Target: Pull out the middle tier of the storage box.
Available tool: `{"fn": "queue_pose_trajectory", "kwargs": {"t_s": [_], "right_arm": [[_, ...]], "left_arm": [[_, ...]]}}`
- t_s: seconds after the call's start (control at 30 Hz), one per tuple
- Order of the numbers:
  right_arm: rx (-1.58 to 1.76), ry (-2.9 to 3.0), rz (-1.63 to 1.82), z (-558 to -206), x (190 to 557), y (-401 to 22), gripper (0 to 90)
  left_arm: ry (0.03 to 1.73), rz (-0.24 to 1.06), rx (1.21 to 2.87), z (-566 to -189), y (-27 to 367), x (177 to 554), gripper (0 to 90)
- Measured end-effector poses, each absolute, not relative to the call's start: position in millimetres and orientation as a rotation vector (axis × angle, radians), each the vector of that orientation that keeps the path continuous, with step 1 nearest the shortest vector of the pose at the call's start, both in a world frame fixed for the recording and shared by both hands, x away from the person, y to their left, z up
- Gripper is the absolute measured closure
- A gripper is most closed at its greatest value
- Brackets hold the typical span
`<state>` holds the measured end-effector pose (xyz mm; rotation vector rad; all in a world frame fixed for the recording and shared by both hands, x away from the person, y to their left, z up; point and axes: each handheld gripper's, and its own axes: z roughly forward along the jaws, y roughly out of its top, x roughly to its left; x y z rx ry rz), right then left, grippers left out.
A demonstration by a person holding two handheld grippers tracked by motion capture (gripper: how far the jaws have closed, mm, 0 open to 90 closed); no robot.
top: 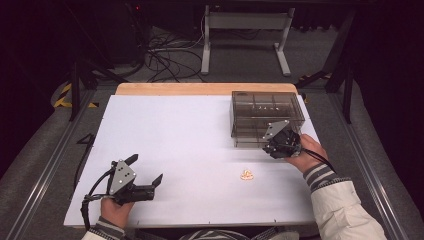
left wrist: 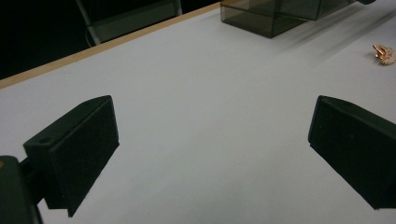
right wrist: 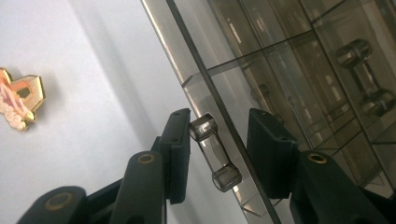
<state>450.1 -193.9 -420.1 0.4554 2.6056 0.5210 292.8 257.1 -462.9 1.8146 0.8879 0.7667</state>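
Observation:
A smoked clear drawer box (top: 265, 112) stands at the back right of the white table (top: 190, 135). My right gripper (top: 282, 142) is at its front face. In the right gripper view the right gripper (right wrist: 219, 116) is open, its jaws on either side of a clear drawer handle (right wrist: 215, 151), with a gap on the box side. A small gold and pink pin (top: 246, 175) lies on the table in front of the box, also visible as the pin (right wrist: 18, 100). My left gripper (top: 146, 169) rests open at the front left, holding nothing.
More handles (right wrist: 364, 74) show through the box's walls (right wrist: 303, 70). The left gripper (left wrist: 212, 116) faces bare table, with the box (left wrist: 275, 14) and the pin (left wrist: 385, 53) far ahead. A wooden strip (top: 205, 89) edges the table's far side.

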Motion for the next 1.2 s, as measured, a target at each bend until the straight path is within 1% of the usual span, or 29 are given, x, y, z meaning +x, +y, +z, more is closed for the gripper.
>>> {"fn": "queue_pose_trajectory", "kwargs": {"t_s": [0.9, 1.2], "right_arm": [[0.450, 2.626, 0.506, -425.2, 447.0, -192.8, 61.5], [0.451, 2.639, 0.508, -427.9, 446.7, -192.6, 59.3]], "left_arm": [[0.890, 0.767, 1.814, -463.1, 257.0, 292.8, 2.6], [0.890, 0.767, 1.814, -463.1, 257.2, 292.9, 2.6]]}}
